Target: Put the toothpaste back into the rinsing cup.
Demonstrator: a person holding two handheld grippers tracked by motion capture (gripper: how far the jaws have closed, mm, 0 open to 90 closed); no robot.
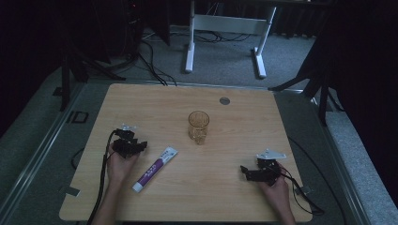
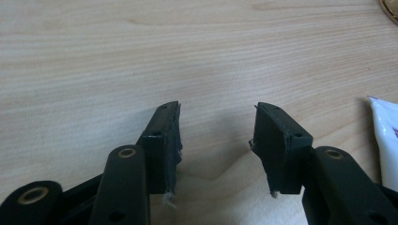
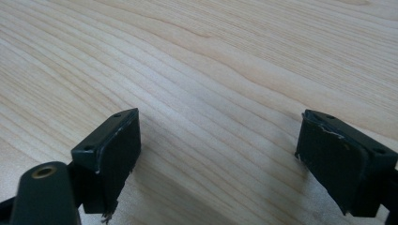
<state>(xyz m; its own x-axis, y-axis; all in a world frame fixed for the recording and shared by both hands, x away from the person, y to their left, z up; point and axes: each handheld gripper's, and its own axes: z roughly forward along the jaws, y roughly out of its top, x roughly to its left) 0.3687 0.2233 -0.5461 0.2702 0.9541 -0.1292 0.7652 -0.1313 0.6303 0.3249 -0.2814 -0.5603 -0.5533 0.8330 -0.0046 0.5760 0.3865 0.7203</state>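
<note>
Lying just right of the left hand-held gripper (image 1: 141, 146), whose jaws gape empty, is the toothpaste tube (image 1: 155, 169).

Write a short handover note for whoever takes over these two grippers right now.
Left gripper: jaws open, nothing between them, low over the light wooden table, just left of the white and purple toothpaste tube.
Right gripper: jaws wide open, empty, near the table's right front.
Amber ribbed glass cup: upright at the table's middle, apparently empty.
Done: nothing picked up yet; the tube lies flat, touched by neither gripper.
Left: probably grasp the tube and bring it to the cup.
</note>
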